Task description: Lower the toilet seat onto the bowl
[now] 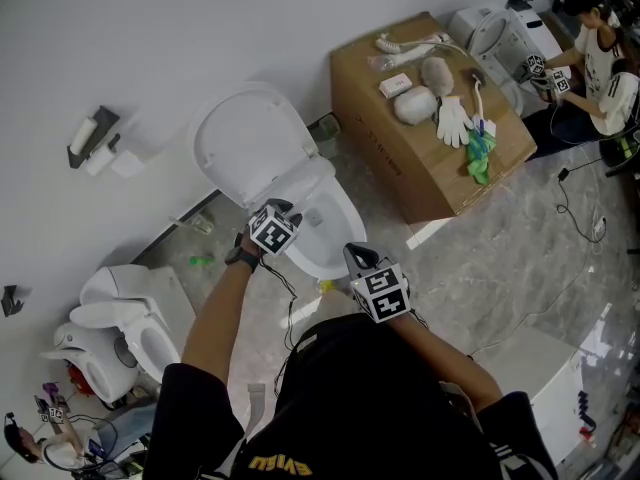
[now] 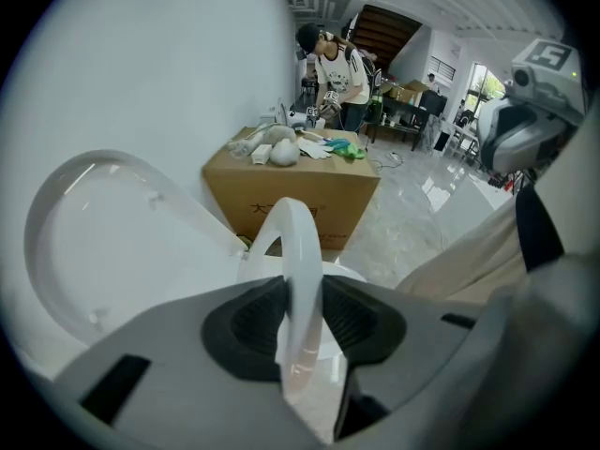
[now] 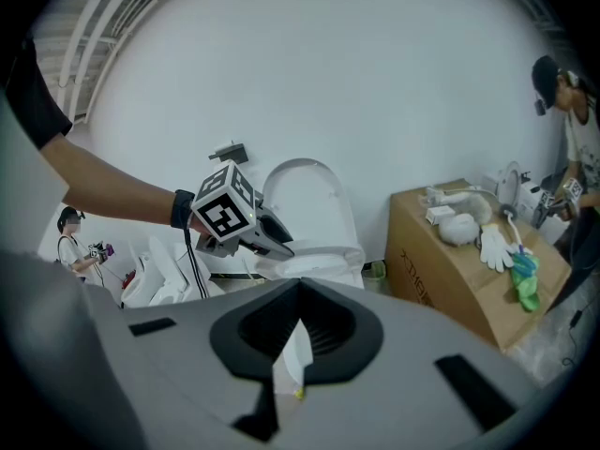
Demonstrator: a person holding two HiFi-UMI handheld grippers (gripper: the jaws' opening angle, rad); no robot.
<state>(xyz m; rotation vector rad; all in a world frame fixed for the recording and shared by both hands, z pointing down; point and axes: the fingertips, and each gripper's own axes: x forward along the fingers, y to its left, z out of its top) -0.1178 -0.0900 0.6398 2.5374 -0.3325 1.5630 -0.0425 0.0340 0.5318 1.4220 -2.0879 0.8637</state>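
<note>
Clamping the toilet seat (image 2: 296, 251), left hand-held gripper (image 2: 302, 296); right hand-held gripper (image 3: 300, 293), jaws together.

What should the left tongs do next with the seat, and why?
Probably ease the seat down onto the bowl. The left tongs are shut on the seat's rim, the seat looks tilted up off the bowl, and the lid stands open behind it.
</note>
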